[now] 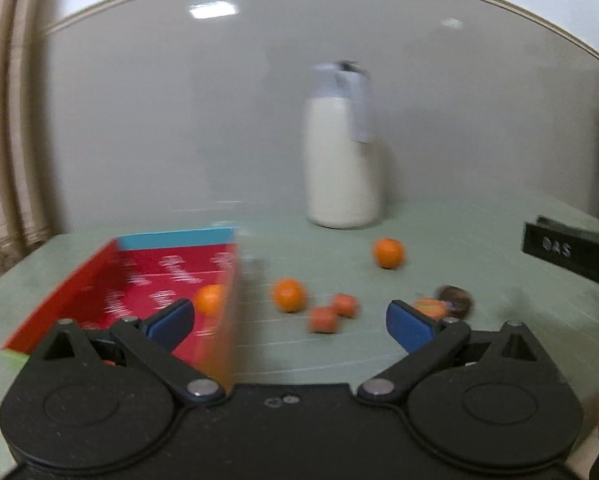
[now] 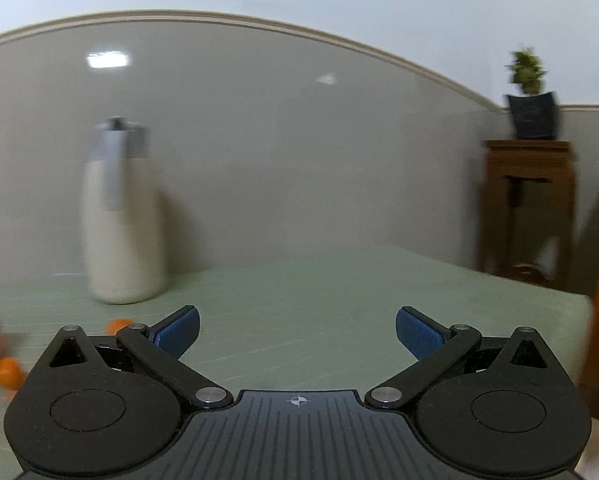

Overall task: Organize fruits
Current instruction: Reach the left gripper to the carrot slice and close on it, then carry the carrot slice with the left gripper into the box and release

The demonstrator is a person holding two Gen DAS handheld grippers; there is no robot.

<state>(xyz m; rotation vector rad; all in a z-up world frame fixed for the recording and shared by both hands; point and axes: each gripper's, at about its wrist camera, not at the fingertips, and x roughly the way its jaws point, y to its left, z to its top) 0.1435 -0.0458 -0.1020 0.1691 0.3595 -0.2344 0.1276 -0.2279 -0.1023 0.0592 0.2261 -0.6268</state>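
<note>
**A:** What is closest in the left wrist view?

**B:** The left gripper (image 1: pixel 290 320), black with blue pads, its jaws spread wide and holding nothing. It hangs above a pale green table (image 1: pixel 459 344).

**A:** And the fruit?

**B:** Blurred, but readable. One round orange (image 1: pixel 209 299) lies inside a shallow red box (image 1: pixel 99 280) with white lettering and a light blue far edge, left of the gripper. Just outside the box's right wall sits a second round orange (image 1: pixel 288 295). Beside it are two smaller reddish-orange fruits (image 1: pixel 334 312), touching or nearly so. To the right, behind the right pad, are an orange piece (image 1: pixel 429 307) and a dark brownish round thing (image 1: pixel 455 299); I cannot tell what either is. Farther back, a third orange (image 1: pixel 388 253) sits alone.

**A:** Behind that?

**B:** A tall cream flask (image 1: pixel 341 168) with a grey lid and handle stands near the wall. A black box (image 1: pixel 571 252) is at the right edge.

**A:** The right wrist view?

**B:** The right gripper (image 2: pixel 297 330) is also released, empty, over bare table. Bits of orange fruit (image 2: pixel 8 372) show at lower left. Far right, a potted plant (image 2: pixel 533 112) stands on a wooden stand (image 2: pixel 527 208).
</note>
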